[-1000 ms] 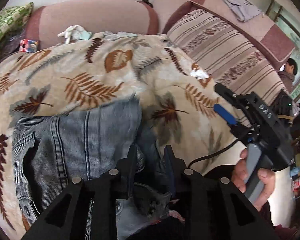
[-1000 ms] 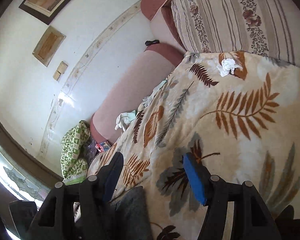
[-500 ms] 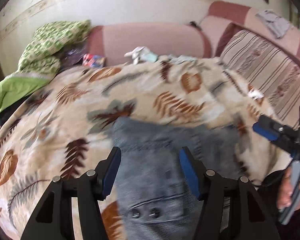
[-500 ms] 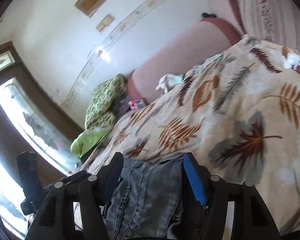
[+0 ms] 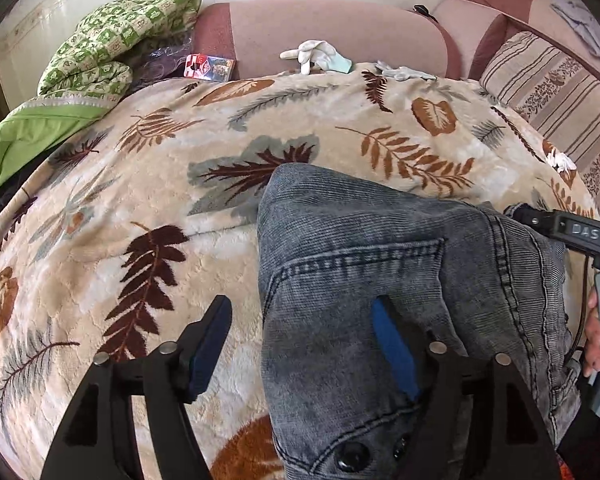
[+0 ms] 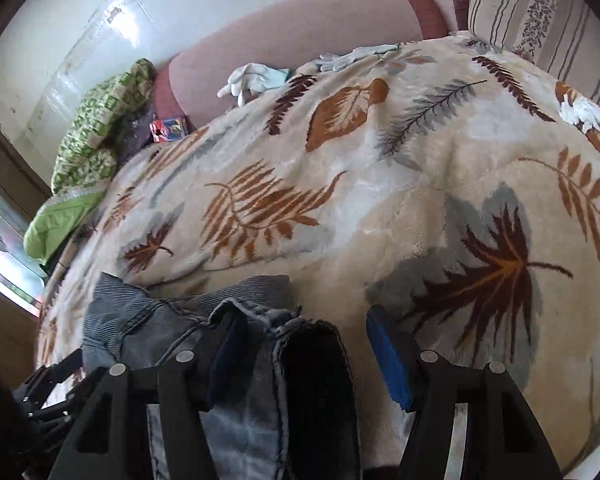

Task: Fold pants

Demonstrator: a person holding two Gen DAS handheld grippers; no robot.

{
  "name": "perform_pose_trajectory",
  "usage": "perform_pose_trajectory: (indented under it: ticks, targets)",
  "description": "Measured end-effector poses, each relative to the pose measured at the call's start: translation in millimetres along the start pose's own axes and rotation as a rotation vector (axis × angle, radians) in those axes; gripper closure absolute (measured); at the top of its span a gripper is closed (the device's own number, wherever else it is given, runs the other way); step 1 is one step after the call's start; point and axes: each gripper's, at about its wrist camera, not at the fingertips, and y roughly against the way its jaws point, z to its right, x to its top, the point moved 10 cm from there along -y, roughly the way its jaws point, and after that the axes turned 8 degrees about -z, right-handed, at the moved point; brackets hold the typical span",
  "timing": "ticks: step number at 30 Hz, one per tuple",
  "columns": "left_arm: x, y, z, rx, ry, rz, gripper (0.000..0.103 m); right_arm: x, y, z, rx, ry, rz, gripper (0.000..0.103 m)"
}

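I see the grey jeans (image 5: 380,248) lying folded on the leaf-print blanket (image 5: 148,184) near its front edge. My left gripper (image 5: 300,340) is spreading its jaws, straddling the jeans' left edge without pinching. My right gripper (image 6: 304,354) stands released, folded denim between its pads but not squeezed.

both wrist cams close, angled down over the beige leaf-print plush blanket (image 5: 300,120) (image 6: 380,200), both catching the pink sofa back (image 5: 320,24) (image 6: 300,28) behind it
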Motion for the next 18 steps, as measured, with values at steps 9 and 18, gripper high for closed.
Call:
perform_pose_trajectory:
  ticks: [9,18]
  targets:
    - [-4.0,4.2,-10.4,0.018,0.042,0.012,0.014,10.5,5.2,-4.2,-0.069,0.066,0.073,0.039]
    - [-10.6,61.8,-18.7,-0.079,0.166,0.134,0.014,-14.5,84.7,-61.8,0.065,0.268,0.297,0.039]
